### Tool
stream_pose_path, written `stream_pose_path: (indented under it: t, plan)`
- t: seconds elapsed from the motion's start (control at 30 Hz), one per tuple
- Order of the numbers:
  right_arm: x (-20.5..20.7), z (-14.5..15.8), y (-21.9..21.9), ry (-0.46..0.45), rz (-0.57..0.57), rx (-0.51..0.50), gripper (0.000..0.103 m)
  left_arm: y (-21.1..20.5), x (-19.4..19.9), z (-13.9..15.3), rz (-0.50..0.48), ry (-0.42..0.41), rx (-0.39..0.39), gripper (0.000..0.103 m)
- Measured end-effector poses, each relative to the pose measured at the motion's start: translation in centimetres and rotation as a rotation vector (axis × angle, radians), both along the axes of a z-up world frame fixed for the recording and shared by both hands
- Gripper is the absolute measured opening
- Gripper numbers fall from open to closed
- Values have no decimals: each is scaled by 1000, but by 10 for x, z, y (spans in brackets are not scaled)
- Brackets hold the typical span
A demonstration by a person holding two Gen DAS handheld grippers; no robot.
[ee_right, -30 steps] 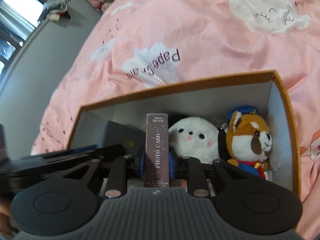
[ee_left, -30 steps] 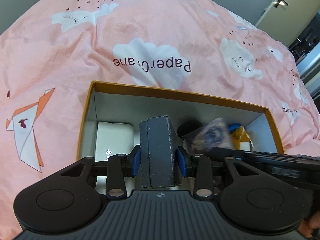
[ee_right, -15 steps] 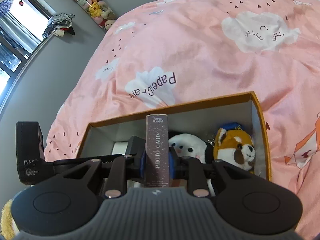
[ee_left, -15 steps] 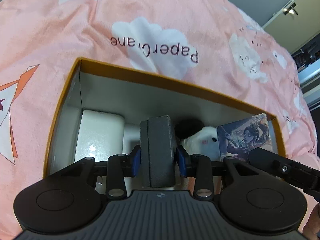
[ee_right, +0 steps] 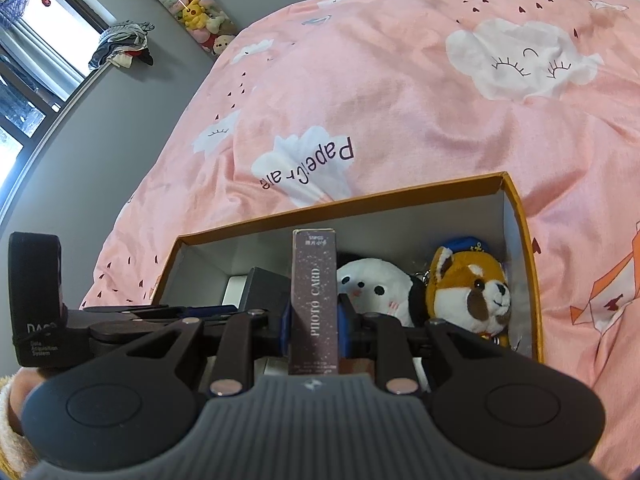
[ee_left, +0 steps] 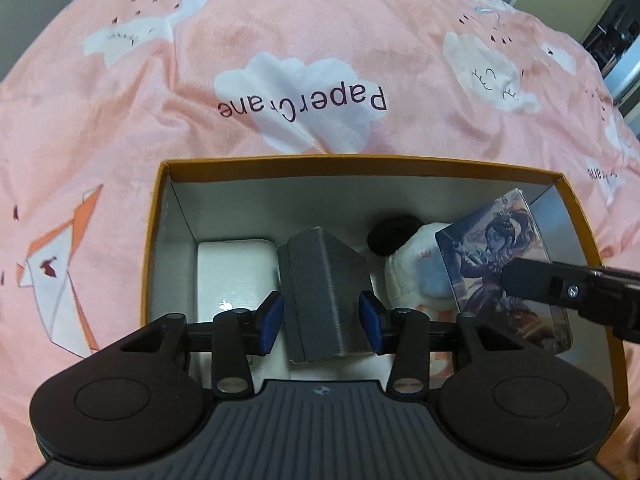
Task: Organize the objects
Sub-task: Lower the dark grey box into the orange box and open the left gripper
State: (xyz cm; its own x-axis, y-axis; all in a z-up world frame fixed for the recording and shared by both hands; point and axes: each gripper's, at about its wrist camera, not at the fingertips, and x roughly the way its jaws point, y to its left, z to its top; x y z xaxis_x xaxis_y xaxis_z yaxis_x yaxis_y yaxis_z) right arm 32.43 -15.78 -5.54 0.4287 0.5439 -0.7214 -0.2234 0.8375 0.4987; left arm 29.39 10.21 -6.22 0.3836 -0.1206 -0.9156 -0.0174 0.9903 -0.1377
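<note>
Landmark: orange box (ee_left: 576,216) on the pink bedspread (ee_left: 320,40).
Left tool (ee_left: 322,316): its jaws have just been opening and stand spread; the grey case (ee_left: 320,292) is between the blue pads, tilted, a gap on each side, inside the box.
Right tool (ee_right: 314,320): pinching the photo card box (ee_right: 314,300), upright, over the box's near edge.
Box contents: white case (ee_left: 236,272) at the left end, panda plush (ee_right: 372,290) and red panda plush (ee_right: 472,292) toward the right end.

Orange box (ee_left: 400,160) crowded (plush toys (ee_right: 468,288) right); bedspread (ee_left: 280,40) beyond clear.
</note>
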Motion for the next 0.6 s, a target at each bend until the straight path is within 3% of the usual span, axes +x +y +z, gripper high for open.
stream_pose_path:
  t: [0.2,0.3,0.5,0.6]
  plan:
    - [0,-1,0,0,-5,-5,24,-7,-4,2,-28,11,60,51]
    - [0,-1,0,2,-4,-6,24,-6,-2,-5,-25,35,69,41]
    - [1,-3,0,2,5,-12,24,-2,-1,-19,1,55,-8,30]
    - [2,-4,0,2,5,-22,24,-3,-1,-23,5,56,-7,30]
